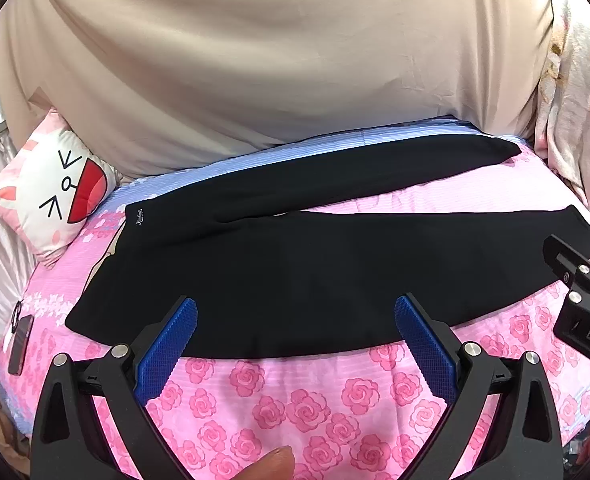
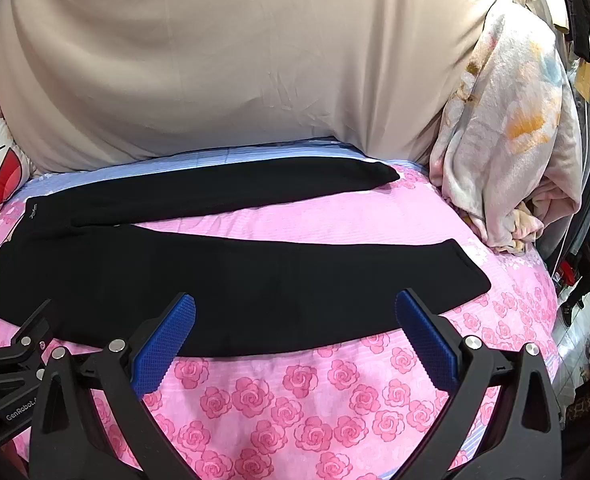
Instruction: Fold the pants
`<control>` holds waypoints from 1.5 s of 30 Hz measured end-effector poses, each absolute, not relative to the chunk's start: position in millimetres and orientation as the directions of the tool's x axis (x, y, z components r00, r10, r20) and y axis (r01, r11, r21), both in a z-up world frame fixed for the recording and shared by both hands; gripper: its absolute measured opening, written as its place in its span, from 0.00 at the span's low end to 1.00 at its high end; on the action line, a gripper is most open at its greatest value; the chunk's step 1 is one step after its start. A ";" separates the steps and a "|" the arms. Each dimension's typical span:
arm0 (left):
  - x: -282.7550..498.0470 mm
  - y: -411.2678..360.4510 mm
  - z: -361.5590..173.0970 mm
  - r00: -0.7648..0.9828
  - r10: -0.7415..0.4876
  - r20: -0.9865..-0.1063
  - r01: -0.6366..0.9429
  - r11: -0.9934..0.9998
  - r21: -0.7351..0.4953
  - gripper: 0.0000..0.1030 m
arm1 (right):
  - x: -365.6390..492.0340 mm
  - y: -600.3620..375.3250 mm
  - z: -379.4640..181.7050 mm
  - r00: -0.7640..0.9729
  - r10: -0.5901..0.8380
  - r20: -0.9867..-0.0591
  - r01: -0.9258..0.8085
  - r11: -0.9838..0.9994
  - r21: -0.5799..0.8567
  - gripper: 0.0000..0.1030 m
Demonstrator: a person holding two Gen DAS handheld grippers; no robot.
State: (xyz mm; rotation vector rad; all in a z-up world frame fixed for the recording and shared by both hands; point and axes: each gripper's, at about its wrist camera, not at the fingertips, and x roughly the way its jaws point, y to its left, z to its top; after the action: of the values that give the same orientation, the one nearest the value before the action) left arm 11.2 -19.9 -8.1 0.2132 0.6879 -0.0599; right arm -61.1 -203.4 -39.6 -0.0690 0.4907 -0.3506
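Nearest the left wrist camera, the left gripper (image 1: 295, 322) hangs with jaws wide and empty over the black pants (image 1: 295, 264), spread flat across the bed (image 1: 295, 400) near its front edge. From the right wrist view, the right gripper (image 2: 295, 320) is likewise wide, above the nearer pant leg; a blanket (image 2: 511, 136) sits at the bed's right edge.

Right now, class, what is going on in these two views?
A person holds a two-finger gripper in each hand over a bed with a pink rose sheet. Black pants lie flat on it, legs spread apart, waistband toward the cat pillow. The left gripper and right gripper both hover open at the near edge of the pants, gripping nothing. No fold has been made yet.
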 end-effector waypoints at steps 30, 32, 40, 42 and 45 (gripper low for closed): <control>30.0 -12.8 -7.0 0.772 0.049 -0.634 0.086 0.980 0.179 0.95 | -32.4 -206.0 -31.2 0.835 -0.336 -0.436 0.307 0.942 -0.138 0.96; 32.4 -12.0 -7.6 0.770 0.052 -0.635 0.082 0.980 0.180 0.95 | -29.3 -206.4 -32.7 0.831 -0.337 -0.442 0.308 0.941 -0.139 0.95; 36.3 -11.0 -9.3 0.766 0.050 -0.641 0.086 0.980 0.180 0.95 | -24.7 -208.2 -35.2 0.825 -0.339 -0.452 0.312 0.940 -0.137 0.96; 37.4 -11.1 -8.9 0.766 0.047 -0.641 0.089 0.980 0.179 0.95 | -24.5 -208.0 -35.5 0.826 -0.338 -0.451 0.311 0.941 -0.135 0.96; 38.2 -11.2 -9.3 0.764 0.046 -0.643 0.090 0.980 0.178 0.95 | -24.1 -207.9 -35.4 0.825 -0.339 -0.453 0.311 0.940 -0.138 0.96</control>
State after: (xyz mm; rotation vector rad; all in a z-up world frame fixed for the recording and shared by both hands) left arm 38.2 -11.2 -9.3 0.2038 0.7021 -0.0241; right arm -24.1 -207.9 -35.4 -0.0592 0.4922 -0.3453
